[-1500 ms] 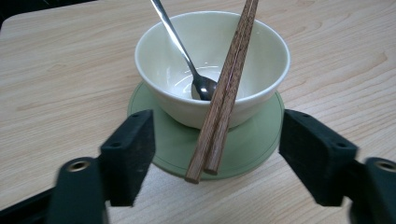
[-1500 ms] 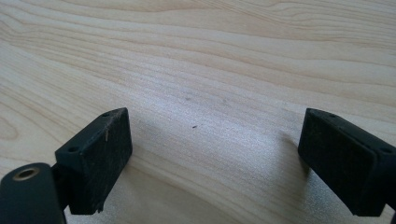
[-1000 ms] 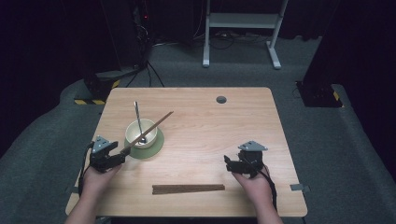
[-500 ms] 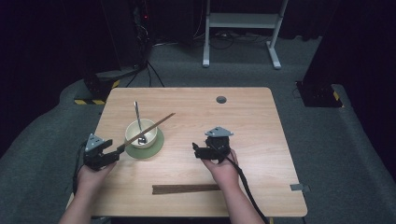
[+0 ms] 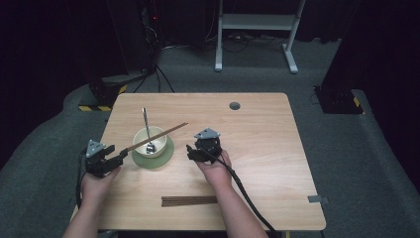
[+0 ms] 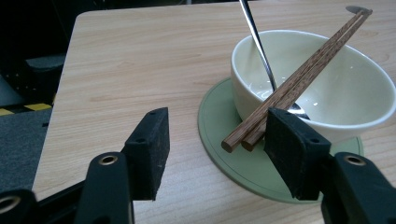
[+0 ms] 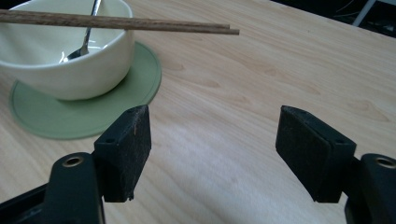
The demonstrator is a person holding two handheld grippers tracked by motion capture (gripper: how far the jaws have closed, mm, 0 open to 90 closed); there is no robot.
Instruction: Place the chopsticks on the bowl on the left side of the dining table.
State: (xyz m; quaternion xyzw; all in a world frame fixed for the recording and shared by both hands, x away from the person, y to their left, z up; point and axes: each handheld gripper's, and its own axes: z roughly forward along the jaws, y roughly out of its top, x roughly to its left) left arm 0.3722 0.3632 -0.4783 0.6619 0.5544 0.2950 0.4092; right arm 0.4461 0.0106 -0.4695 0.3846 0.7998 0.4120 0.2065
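Observation:
A cream bowl [image 5: 150,141] stands on a round green coaster [image 5: 166,156] at the table's left. A metal spoon [image 5: 145,124] leans in the bowl, and a pair of brown chopsticks [image 5: 158,136] lies across its rim. My left gripper [image 5: 117,156] is open just left of the coaster; the chopsticks' near ends [image 6: 240,141] sit beside its right pad [image 6: 289,151]. My right gripper [image 5: 190,153] is open just right of the coaster, with bare table between its pads [image 7: 128,144]. The chopstick tips [image 7: 224,29] reach over the table ahead of it.
A second pair of dark chopsticks [image 5: 189,201] lies flat near the table's front edge, between the forearms. A round cable hole [image 5: 234,105] sits near the far edge. Dark stands and a white frame [image 5: 257,29] stand on the grey floor beyond.
My right gripper has moved left and forward from the front right of the table to beside the coaster. My left gripper has stayed near the coaster's left side.

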